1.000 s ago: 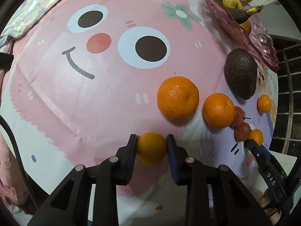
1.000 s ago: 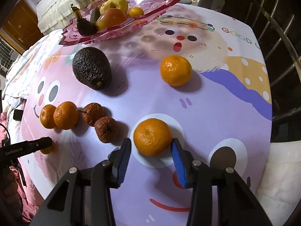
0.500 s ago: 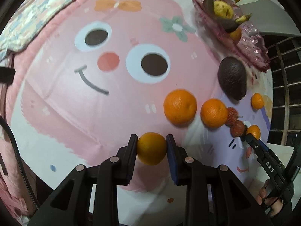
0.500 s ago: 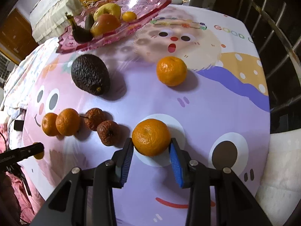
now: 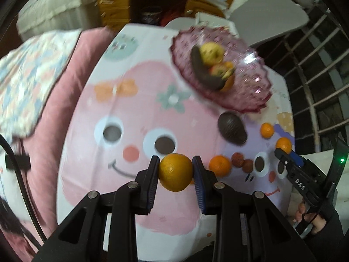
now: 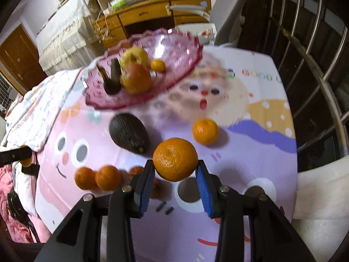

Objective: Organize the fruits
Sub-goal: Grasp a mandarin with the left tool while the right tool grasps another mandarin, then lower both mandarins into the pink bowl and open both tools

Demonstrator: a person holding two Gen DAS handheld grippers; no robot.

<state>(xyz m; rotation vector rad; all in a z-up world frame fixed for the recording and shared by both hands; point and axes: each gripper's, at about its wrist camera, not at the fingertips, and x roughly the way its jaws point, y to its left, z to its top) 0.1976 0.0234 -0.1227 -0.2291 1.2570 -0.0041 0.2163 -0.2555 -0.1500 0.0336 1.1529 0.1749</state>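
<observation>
My left gripper (image 5: 175, 170) is shut on a small orange (image 5: 175, 173) and holds it above the pink tablecloth. My right gripper (image 6: 175, 170) is shut on a tangerine (image 6: 175, 159), lifted above the cloth. A pink glass fruit plate (image 5: 250, 91) at the far side holds a yellow apple (image 5: 212, 52), a dark banana, a reddish apple (image 6: 136, 78) and a small orange (image 6: 157, 65). On the cloth lie a dark avocado (image 6: 128, 132), a loose tangerine (image 6: 205, 131), two oranges (image 6: 97, 178) and two brown lychees (image 5: 242, 162).
The round table's cartoon cloth (image 5: 91, 131) drops off at its edges. A metal railing (image 6: 316, 69) stands to the right. A wooden desk (image 6: 152, 15) and a covered bed (image 6: 65, 32) lie beyond the plate. A pink cushion (image 5: 56, 100) lies to the left.
Both grippers have risen and tilted up with their fruit; the table looks smaller and the plate and room beyond come into view. The right gripper closed on the tangerine and lifted it.
</observation>
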